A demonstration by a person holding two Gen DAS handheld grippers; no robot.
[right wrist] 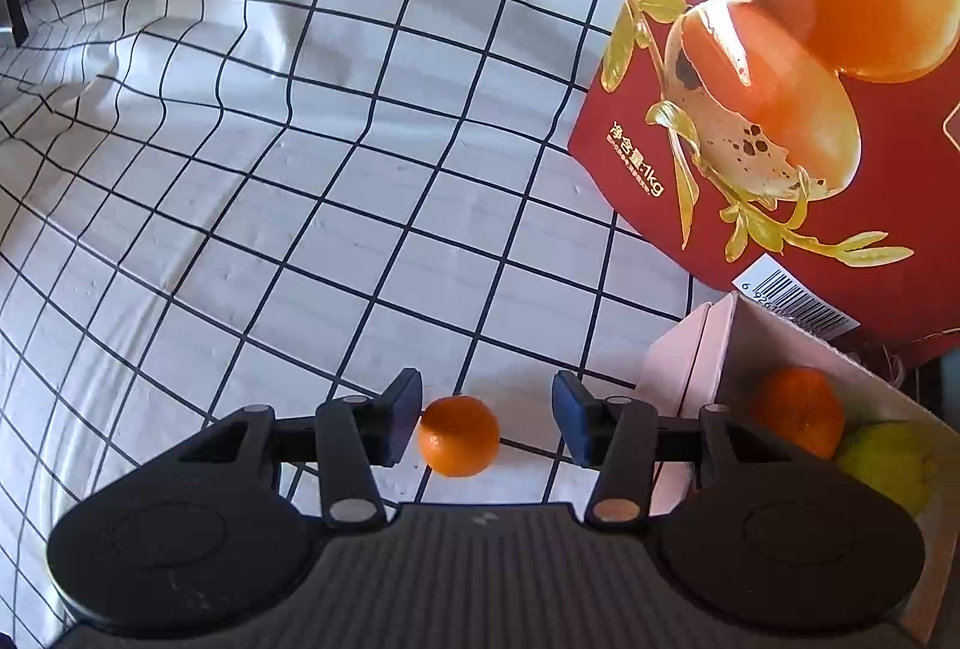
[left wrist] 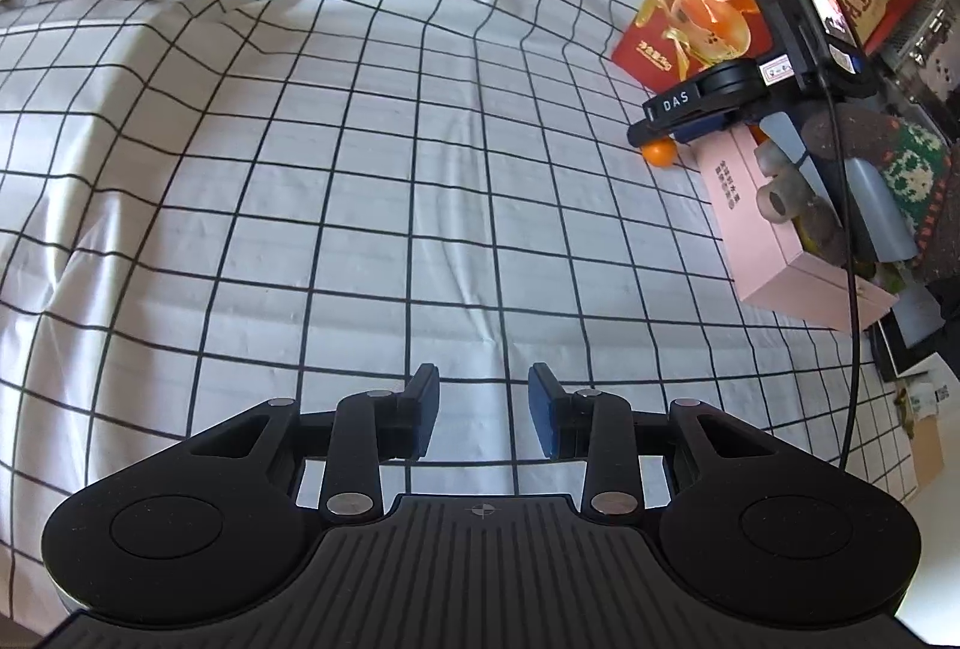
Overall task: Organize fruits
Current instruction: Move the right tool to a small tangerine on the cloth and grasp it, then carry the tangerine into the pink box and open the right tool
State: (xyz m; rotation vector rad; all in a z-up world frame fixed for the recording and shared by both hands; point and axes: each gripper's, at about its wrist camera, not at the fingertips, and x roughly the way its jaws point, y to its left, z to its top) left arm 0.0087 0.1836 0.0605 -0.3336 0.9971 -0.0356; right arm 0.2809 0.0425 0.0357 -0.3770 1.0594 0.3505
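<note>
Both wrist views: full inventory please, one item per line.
small round orange mandarin: 1, orange, on the cloth between the right gripper's fingers
white black-grid cloth: 1, white with black lines, covers the surface
red printed carton: 1, red, far right
pink cardboard box: 1, pink, near the carton, holds fruit
fruit in box: orange one, yellow-green one
left gripper: open, empty
right gripper: open around mandarin
</note>
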